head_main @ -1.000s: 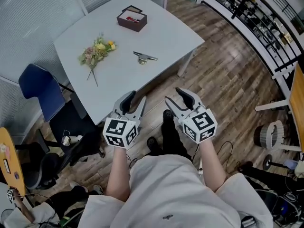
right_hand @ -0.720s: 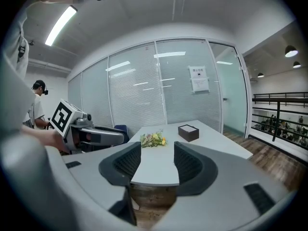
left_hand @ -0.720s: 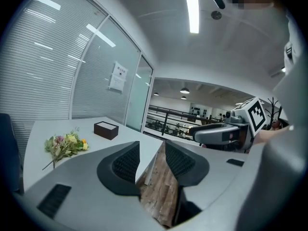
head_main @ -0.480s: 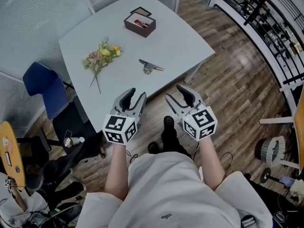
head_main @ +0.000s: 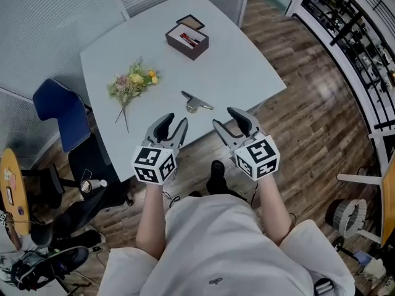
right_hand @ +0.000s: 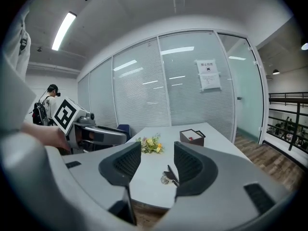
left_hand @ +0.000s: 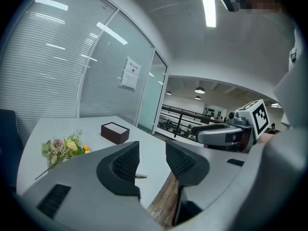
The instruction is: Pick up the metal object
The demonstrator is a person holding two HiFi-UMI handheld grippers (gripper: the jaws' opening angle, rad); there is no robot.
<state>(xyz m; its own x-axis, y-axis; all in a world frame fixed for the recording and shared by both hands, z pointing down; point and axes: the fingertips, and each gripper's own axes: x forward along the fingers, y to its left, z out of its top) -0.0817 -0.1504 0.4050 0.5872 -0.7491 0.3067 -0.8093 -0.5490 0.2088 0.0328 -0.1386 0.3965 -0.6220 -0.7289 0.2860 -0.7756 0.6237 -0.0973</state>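
A small metal object (head_main: 195,102) with a thin handle lies on the pale grey table (head_main: 234,66), near its front edge; the right gripper view has the metal object (right_hand: 168,176) between the jaws' sightline, still far off. My left gripper (head_main: 170,128) is held over the table's front edge, open and empty. My right gripper (head_main: 234,123) hangs just off the table's edge, open, nothing between its fingers. Both grippers are short of the metal object and apart from it.
A bunch of flowers (head_main: 131,85) lies on the table's left part. A dark brown open box (head_main: 187,39) stands at the far side. A blue chair (head_main: 57,113) is left of the table. Wooden floor (head_main: 308,116) spreads to the right, with black railing (head_main: 352,29) beyond.
The view has shifted toward the table: the table and metal object now lie closer to both grippers. The grippers stay open and empty.
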